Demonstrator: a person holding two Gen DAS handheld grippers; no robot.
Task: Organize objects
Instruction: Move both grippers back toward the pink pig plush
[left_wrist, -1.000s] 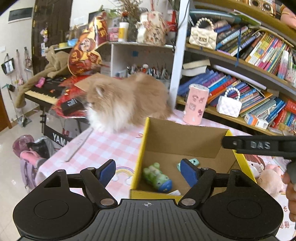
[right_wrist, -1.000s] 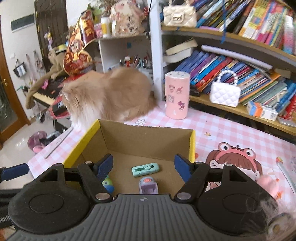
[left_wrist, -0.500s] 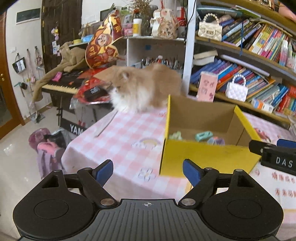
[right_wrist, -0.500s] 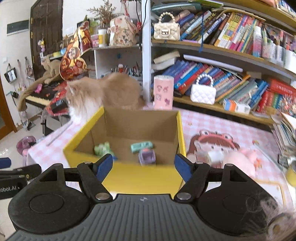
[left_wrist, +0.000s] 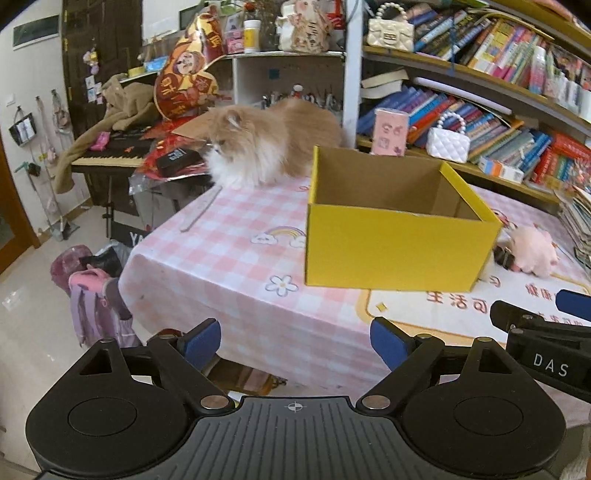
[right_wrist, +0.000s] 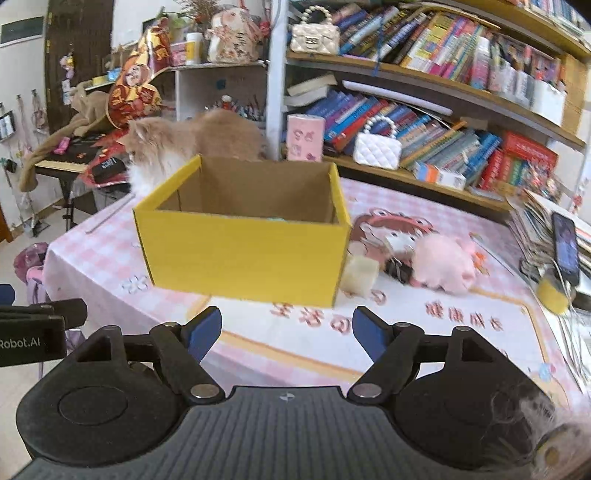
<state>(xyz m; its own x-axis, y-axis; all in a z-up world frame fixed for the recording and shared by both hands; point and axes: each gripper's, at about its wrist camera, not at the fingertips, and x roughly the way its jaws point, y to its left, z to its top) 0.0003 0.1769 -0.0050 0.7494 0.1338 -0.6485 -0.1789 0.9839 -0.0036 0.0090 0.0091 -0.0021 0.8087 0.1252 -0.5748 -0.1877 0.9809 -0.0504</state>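
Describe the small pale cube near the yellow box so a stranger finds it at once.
Find the open yellow cardboard box on the pink checked tablecloth. At its right front corner sits a small cream foam-like cube, paler and squarer than the fluffy pink plush toy beside it.

From where I sit, the room is bright with even daylight-like light, though I see no window. A table (left_wrist: 236, 258) under a pink checked cloth fills the middle. Behind it stands a wooden bookshelf (right_wrist: 424, 70), its curved boards crowded with upright and leaning books. To its left a white cubby unit (left_wrist: 288, 74) holds jars and trinkets on top. Further left a keyboard piano (left_wrist: 107, 157) rests on a stand, a tan blanket (left_wrist: 110, 118) draped over it. The wall (left_wrist: 29, 66) is white, with a dark wooden door (left_wrist: 99, 40) set in it, and the floor (left_wrist: 29, 314) is pale glossy tile.
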